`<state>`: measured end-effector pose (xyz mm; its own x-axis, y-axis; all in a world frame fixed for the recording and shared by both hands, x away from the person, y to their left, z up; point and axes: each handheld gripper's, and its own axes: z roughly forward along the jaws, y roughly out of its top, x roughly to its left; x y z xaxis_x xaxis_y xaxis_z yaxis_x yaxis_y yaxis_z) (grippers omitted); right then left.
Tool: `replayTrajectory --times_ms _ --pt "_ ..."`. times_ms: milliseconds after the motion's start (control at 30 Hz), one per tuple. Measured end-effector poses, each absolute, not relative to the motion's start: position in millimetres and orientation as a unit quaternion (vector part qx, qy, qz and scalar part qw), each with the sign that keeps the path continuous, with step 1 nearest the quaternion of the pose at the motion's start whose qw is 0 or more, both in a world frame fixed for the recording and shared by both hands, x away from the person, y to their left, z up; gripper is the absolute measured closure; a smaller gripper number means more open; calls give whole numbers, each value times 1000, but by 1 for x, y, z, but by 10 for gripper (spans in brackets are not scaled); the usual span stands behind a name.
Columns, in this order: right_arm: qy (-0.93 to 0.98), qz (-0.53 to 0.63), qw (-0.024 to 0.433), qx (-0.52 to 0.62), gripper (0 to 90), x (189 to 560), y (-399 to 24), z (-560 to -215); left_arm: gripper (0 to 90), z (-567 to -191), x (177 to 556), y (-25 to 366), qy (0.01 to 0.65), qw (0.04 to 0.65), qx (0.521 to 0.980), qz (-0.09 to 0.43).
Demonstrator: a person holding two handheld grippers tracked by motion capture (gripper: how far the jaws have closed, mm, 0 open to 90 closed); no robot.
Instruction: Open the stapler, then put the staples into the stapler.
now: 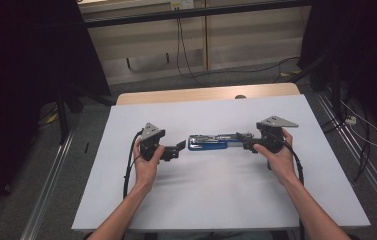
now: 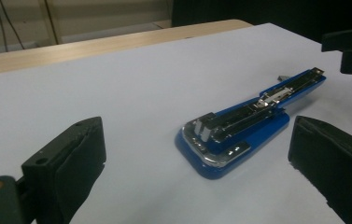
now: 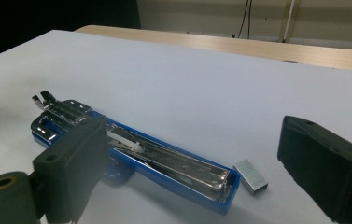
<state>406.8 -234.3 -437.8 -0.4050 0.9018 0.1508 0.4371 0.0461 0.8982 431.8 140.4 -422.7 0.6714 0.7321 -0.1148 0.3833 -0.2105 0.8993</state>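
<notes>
Stapler [image 1: 207, 142] lies opened flat on the table [image 1: 216, 200], staples [image 3: 250, 174] beside it unloaded; both grippers [image 1: 180, 148] [image 1: 241, 138] spread, holding nothing.

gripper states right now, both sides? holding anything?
Left gripper: open, holding nothing; the blue stapler lies on the table ahead of it.
Right gripper: open, holding nothing; the stapler sits between its jaws, a strip of staples beside it.
</notes>
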Motion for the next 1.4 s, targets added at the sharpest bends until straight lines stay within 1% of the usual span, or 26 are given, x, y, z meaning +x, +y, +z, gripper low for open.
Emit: replayTrajectory --times_ms 67,200,467,767,967,1133,1233,1333,1400 --pt "686 483 235 490 86 406 -235 -438 44 -420 431 142 368 510 757 179" --pt "686 483 235 491 81 405 -238 -436 49 -417 429 145 365 516 755 178" --pt "695 473 241 485 84 405 -240 -431 49 -415 426 145 365 507 758 187" --pt "706 451 232 495 87 410 -246 -426 49 -414 418 152 360 504 761 190" --pt "710 446 213 502 65 415 -250 -423 49 -415 410 158 358 498 767 188" --pt "717 441 198 502 67 419 -250 -423 61 -415 401 161 335 487 783 196" --pt "722 440 186 501 62 422 -251 -421 61 -415 393 167 347 490 776 192" --pt "729 444 178 490 71 424 -251 -416 61 -414 386 173 354 484 773 205" --pt "729 444 181 489 66 425 -252 -413 60 -412 382 176 355 486 771 207"
